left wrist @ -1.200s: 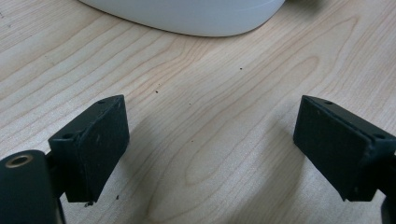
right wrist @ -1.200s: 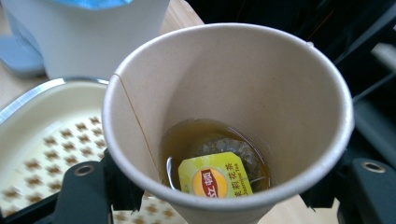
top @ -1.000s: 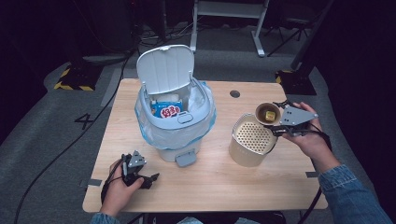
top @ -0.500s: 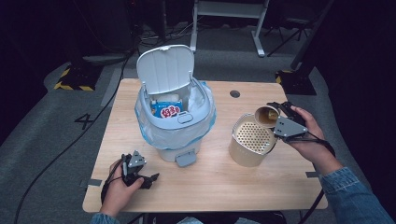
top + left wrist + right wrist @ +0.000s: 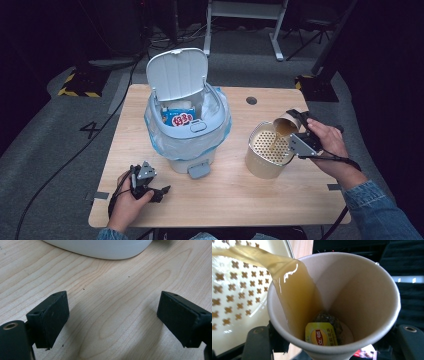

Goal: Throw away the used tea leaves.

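My right gripper [image 5: 292,131] is shut on a paper cup [image 5: 285,126], tipped sideways over a cream strainer pot [image 5: 267,150] with a perforated insert. Amber tea [image 5: 294,285] streams from the cup's rim onto the perforated plate [image 5: 234,290]. A tea bag with a yellow tag [image 5: 321,333] lies in the bottom of the cup [image 5: 362,297]. My left gripper [image 5: 156,192] rests on the table's front left, open, with bare wood between its pads [image 5: 50,312].
A white pedal bin [image 5: 187,125] with its lid up and a blue liner stands mid-table, a snack packet inside; its base [image 5: 105,248] is just ahead of the left gripper. The wooden table [image 5: 225,200] has a cable hole [image 5: 251,100] at the back.
The right hand has tilted the cup from upright to sideways over the strainer pot, and tea now pours out. The left hand has stayed put.
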Demonstrator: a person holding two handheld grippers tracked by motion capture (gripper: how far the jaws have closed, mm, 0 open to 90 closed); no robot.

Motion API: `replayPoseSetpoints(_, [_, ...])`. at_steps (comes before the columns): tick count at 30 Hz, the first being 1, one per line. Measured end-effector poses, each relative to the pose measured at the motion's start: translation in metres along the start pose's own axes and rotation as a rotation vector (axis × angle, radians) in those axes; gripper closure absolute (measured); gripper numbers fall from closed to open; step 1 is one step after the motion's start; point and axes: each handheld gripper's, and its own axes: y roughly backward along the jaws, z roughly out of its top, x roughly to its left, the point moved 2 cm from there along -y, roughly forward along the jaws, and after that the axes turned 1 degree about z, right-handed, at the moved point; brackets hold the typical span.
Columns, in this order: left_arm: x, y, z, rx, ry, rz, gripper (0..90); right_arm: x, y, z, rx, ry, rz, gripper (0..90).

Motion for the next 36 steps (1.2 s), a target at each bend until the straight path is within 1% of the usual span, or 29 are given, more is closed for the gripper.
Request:
replayPoseSetpoints(1, [0.000, 0.000, 0.000, 0.000, 0.000, 0.000, 11.0, 0.000, 0.001, 0.002, 0.014, 0.037, -0.013, 32.8])
replayPoseSetpoints(3, [0.000, 0.000, 0.000, 0.000, 0.000, 0.000, 11.0, 0.001, 0.000, 0.003, 0.025, 0.077, -0.027, 32.8])
replayPoseSetpoints(6, [0.000, 0.000, 0.000, 0.000, -0.001, 0.000, 11.0, 0.002, 0.002, 0.008, 0.063, 0.168, -0.065, 32.8])
replayPoseSetpoints(7, [0.000, 0.000, 0.000, 0.000, 0.000, 0.000, 11.0, 0.002, 0.002, 0.009, 0.069, 0.192, -0.079, 32.8])
replayPoseSetpoints(9, [0.000, 0.000, 0.000, 0.000, 0.000, 0.000, 11.0, 0.003, 0.004, 0.012, 0.077, 0.222, -0.097, 32.8])
replayPoseSetpoints(10, [0.000, 0.000, 0.000, 0.000, 0.000, 0.000, 11.0, 0.003, 0.005, 0.013, 0.092, 0.240, -0.108, 32.8])
replayPoseSetpoints(13, [0.000, 0.000, 0.000, 0.000, 0.000, 0.000, 11.0, 0.004, 0.006, 0.016, 0.115, 0.324, -0.138, 32.9])
replayPoseSetpoints(14, [0.000, 0.000, 0.000, 0.000, 0.000, 0.000, 11.0, 0.004, 0.006, 0.017, 0.132, 0.352, -0.143, 32.9])
replayPoseSetpoints(15, [0.000, 0.000, 0.000, 0.000, 0.000, 0.000, 11.0, 0.004, 0.007, 0.018, 0.141, 0.374, -0.160, 32.9])
replayPoseSetpoints(16, [0.000, 0.000, 0.000, 0.000, 0.000, 0.000, 11.0, 0.005, 0.007, 0.019, 0.149, 0.406, -0.178, 33.0])
replayPoseSetpoints(18, [0.000, 0.000, 0.000, 0.000, 0.000, 0.000, 11.0, 0.005, 0.008, 0.020, 0.171, 0.466, -0.200, 33.0])
replayPoseSetpoints(20, [0.000, 0.000, 0.000, 0.000, 0.000, 0.000, 11.0, 0.007, 0.009, 0.023, 0.208, 0.552, -0.240, 33.0])
replayPoseSetpoints(21, [0.000, 0.000, 0.000, 0.000, -0.001, 0.000, 11.0, 0.008, 0.009, 0.024, 0.219, 0.591, -0.252, 33.0])
replayPoseSetpoints(22, [0.000, 0.000, 0.000, 0.000, -0.001, 0.001, 11.0, 0.009, 0.009, 0.025, 0.230, 0.616, -0.265, 33.0])
replayPoseSetpoints(23, [0.000, 0.000, 0.000, 0.000, 0.000, 0.000, 11.0, 0.010, 0.009, 0.026, 0.243, 0.653, -0.278, 33.0])
replayPoseSetpoints(24, [0.000, 0.000, 0.000, 0.000, -0.001, 0.000, 11.0, 0.012, 0.010, 0.028, 0.264, 0.700, -0.297, 33.1])
replayPoseSetpoints(26, [0.000, 0.000, 0.000, 0.000, -0.001, 0.001, 11.0, 0.014, 0.010, 0.030, 0.284, 0.759, -0.324, 33.2])
replayPoseSetpoints(27, [0.000, 0.000, 0.000, 0.000, -0.001, 0.001, 11.0, 0.015, 0.010, 0.032, 0.300, 0.809, -0.339, 33.2])
replayPoseSetpoints(28, [0.000, 0.000, 0.000, 0.000, -0.001, 0.001, 11.0, 0.016, 0.009, 0.033, 0.298, 0.818, -0.337, 33.2])
replayPoseSetpoints(29, [0.000, 0.000, 0.000, 0.000, 0.000, 0.000, 11.0, 0.017, 0.009, 0.033, 0.295, 0.808, -0.338, 33.2])
replayPoseSetpoints(31, [0.000, 0.000, 0.000, 0.000, -0.001, 0.000, 11.0, 0.017, 0.009, 0.035, 0.312, 0.846, -0.353, 33.2])
replayPoseSetpoints(34, [0.000, 0.000, 0.000, 0.000, 0.000, 0.000, 11.0, 0.017, 0.009, 0.037, 0.314, 0.864, -0.374, 33.2])
replayPoseSetpoints(36, [0.000, 0.000, 0.000, 0.000, -0.001, 0.000, 11.0, 0.017, 0.009, 0.038, 0.328, 0.888, -0.396, 33.2])
